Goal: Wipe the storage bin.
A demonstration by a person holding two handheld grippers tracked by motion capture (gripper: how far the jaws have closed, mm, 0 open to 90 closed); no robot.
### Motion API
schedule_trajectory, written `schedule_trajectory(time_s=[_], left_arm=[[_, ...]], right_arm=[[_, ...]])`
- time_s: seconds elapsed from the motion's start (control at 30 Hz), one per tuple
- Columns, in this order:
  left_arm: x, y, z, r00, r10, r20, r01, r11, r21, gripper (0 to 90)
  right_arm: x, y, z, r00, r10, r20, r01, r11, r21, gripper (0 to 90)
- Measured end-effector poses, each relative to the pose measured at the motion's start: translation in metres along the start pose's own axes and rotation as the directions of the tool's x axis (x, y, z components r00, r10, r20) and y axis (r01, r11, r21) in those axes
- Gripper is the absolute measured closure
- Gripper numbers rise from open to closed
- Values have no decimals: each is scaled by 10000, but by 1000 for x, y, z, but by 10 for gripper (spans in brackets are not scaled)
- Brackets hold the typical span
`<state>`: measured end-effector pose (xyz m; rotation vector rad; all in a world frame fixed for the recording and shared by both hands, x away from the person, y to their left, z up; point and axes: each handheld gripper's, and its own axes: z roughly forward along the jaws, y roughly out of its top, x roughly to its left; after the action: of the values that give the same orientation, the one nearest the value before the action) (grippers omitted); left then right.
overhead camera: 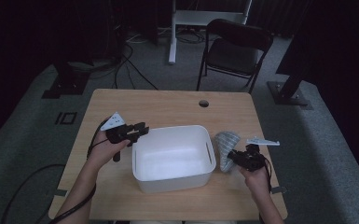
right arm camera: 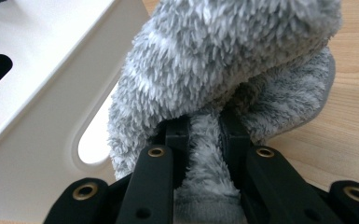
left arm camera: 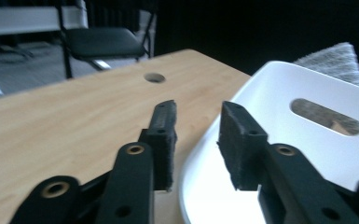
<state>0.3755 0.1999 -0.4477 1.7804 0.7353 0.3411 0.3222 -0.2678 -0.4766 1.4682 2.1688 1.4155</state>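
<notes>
A: Container?
B: White tub (overhead camera: 173, 157), middle of the table (overhead camera: 121, 100), nearer the front edge. Slot handles in its short walls. Inside looks bare white in the high view.

A: Anything in it?
B: Nothing I can see. The grey fluffy sock (overhead camera: 225, 145) is outside, on the table just right of the tub's right wall, near the table's right edge.

A: Right gripper (overhead camera: 240, 157)?
B: Clamped on the sock. In the right gripper view both pads are buried in the pile, a fold of sock (right arm camera: 224, 79) pinched between them, the rest bunched above the jaws. Tub wall with its slot sits just beside it.

A: Left gripper (overhead camera: 135, 131)?
B: At the tub's left rim, far-left corner. Jaws parted with a clear gap, nothing between them. In the left gripper view (left arm camera: 196, 140) one jaw stands over bare table and the other over the tub rim; can't tell if it's touching.

A: Else?
B: Round hole (overhead camera: 203, 103) near the table's far edge.
</notes>
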Motion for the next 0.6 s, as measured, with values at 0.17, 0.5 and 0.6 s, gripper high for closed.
schedule_trajectory(time_s=[0.17,0.5,0.6], left_arm=[[0,-4,0,9997,163,-179,-164,9999,-16,770],[-8,-3,-6,9977,384,-555,-367,9989,299,805],[-10,-5,-11,9978,240,-619,-224,9994,266,823]], right_arm=[[-1,0,-1,10000,20,28,-20,10000,-21,782],[-2,0,-1,10000,9,41,-9,10000,-32,782],[-3,0,-2,10000,22,86,-21,10000,-57,782]])
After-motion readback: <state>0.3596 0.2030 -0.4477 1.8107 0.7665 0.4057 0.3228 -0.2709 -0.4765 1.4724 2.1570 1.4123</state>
